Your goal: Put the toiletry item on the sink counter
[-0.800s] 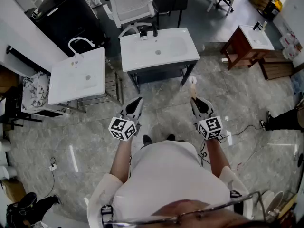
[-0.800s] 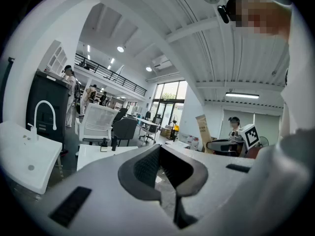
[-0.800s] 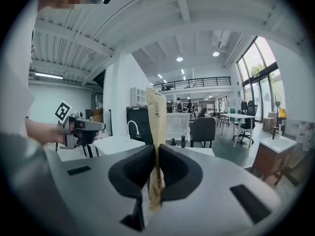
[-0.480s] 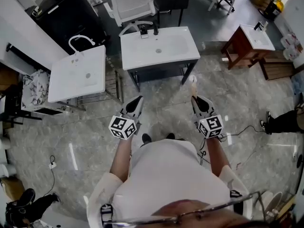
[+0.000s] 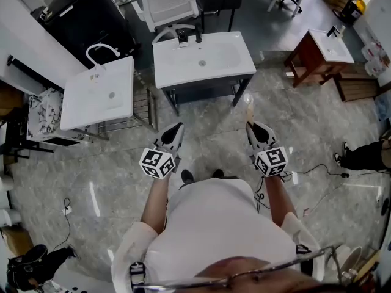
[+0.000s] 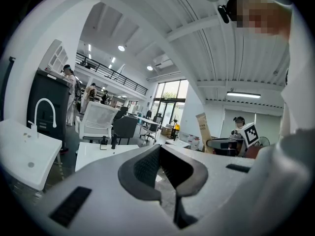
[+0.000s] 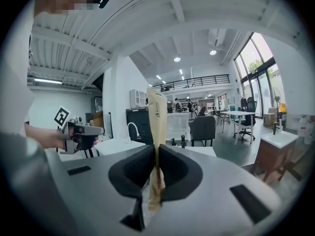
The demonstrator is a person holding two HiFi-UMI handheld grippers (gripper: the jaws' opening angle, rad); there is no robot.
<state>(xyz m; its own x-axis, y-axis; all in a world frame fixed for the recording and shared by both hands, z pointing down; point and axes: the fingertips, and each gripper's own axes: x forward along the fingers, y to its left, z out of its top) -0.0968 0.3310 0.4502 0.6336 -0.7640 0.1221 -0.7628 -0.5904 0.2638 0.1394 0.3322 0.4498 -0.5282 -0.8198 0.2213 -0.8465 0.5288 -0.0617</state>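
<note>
We saw the right gripper [image 7: 156, 154] clamped on the toiletry item [image 7: 157, 114], a thin tan pack that stood upright between the pads and rose well past the jaw tips. Whether it was a tube or a flat sachet we could not tell at that angle. The left gripper [image 6: 160, 149] was level with the right one and well apart from it. Its jaws were brought together on nothing, with only floor showing through the hollow behind the tips. Ahead of both tools, past a stretch of grey floor [image 5: 201, 118], stood the white sink counter [image 5: 241, 66], with its black tap [image 5: 183, 38] at the far edge. Forward and to the left of the left gripper stood a second sink [image 5: 122, 112], and beyond the counter a white chair [image 5: 168, 2].
</note>
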